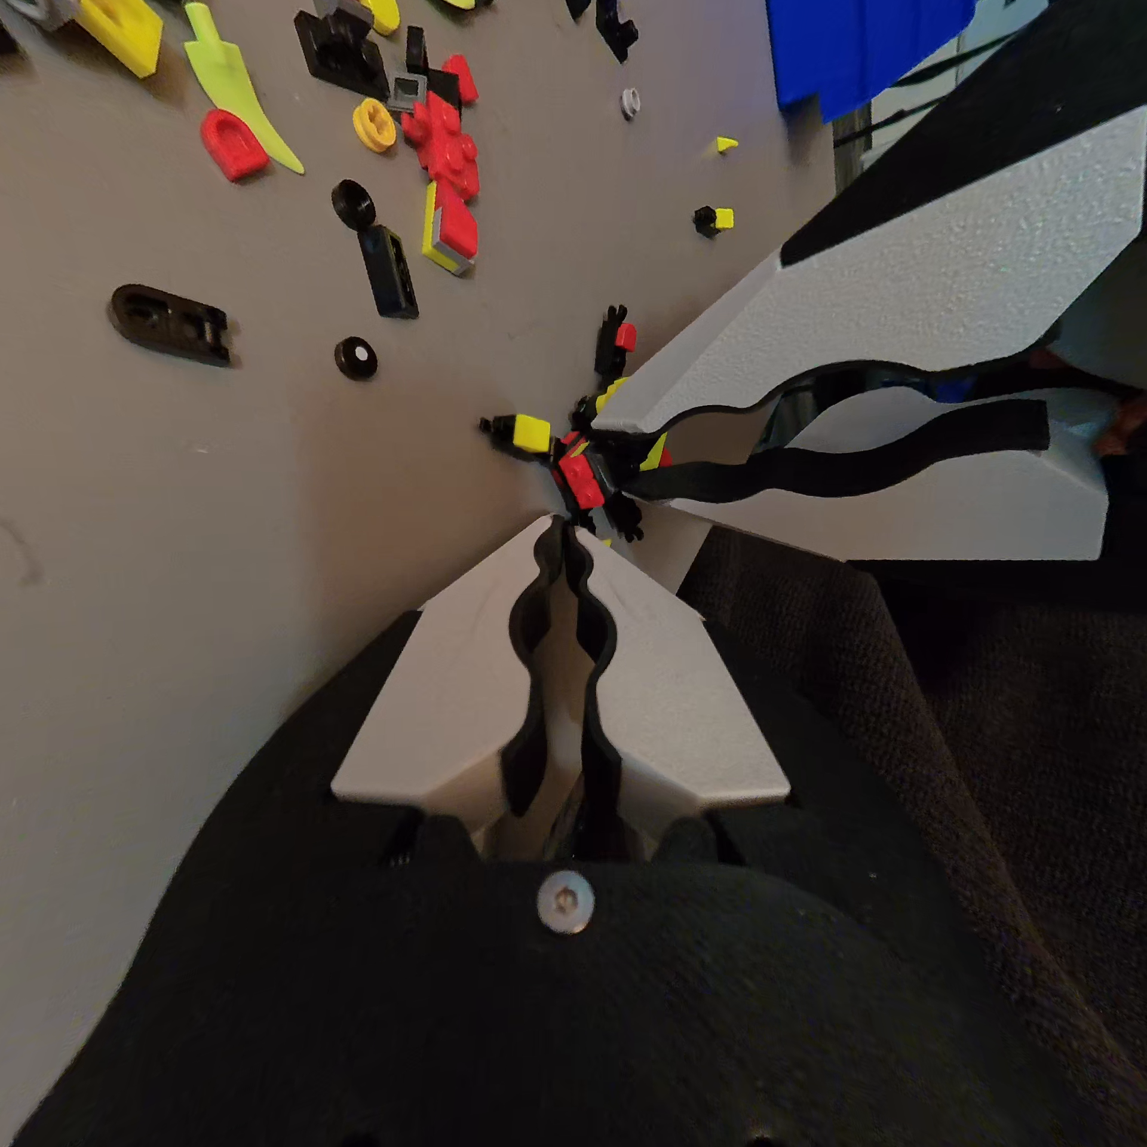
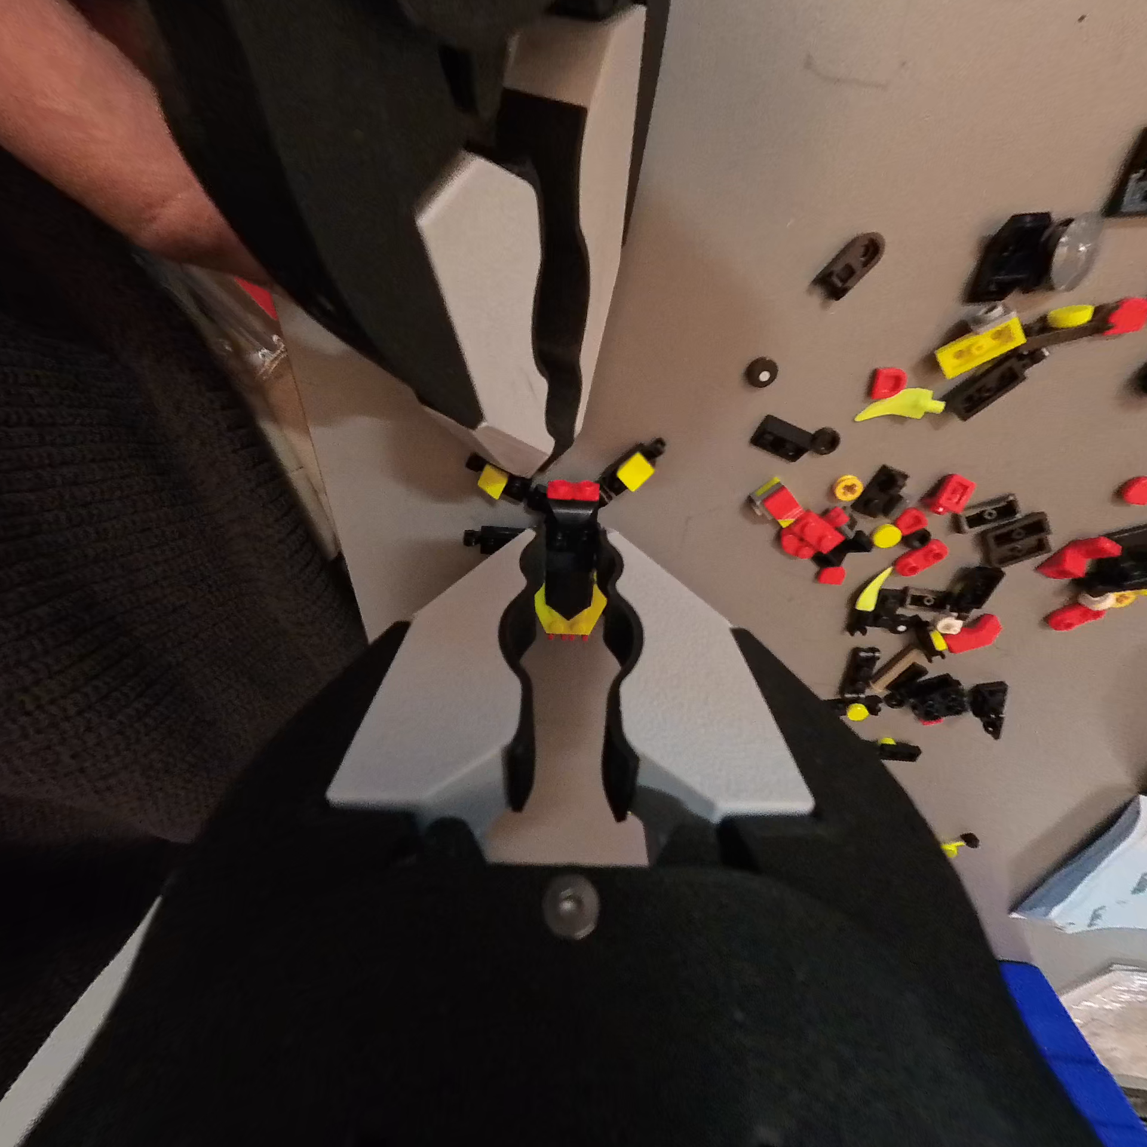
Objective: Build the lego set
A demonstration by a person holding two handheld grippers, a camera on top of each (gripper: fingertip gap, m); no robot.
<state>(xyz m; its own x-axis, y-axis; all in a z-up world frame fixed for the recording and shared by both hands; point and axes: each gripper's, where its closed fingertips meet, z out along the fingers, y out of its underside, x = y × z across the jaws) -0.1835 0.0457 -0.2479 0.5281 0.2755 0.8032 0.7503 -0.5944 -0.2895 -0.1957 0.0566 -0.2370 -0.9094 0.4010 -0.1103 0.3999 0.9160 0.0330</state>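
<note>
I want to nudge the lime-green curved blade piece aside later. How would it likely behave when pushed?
The lime-green curved blade piece lies flat on the grey table, so it would probably slide, not roll. Thin and tapered, it looks light and may pivot. Nearby loose bricks could snag it.

Hobby desk or work table, likely indoors at home or office; plain grey tabletop (image 2: 776, 155) strewn with loose toy bricks (image 2: 931, 558); blue bin (image 1: 869, 43) at edge; paper booklet (image 2: 1092, 881) nearby; setting otherwise unclear.
</note>
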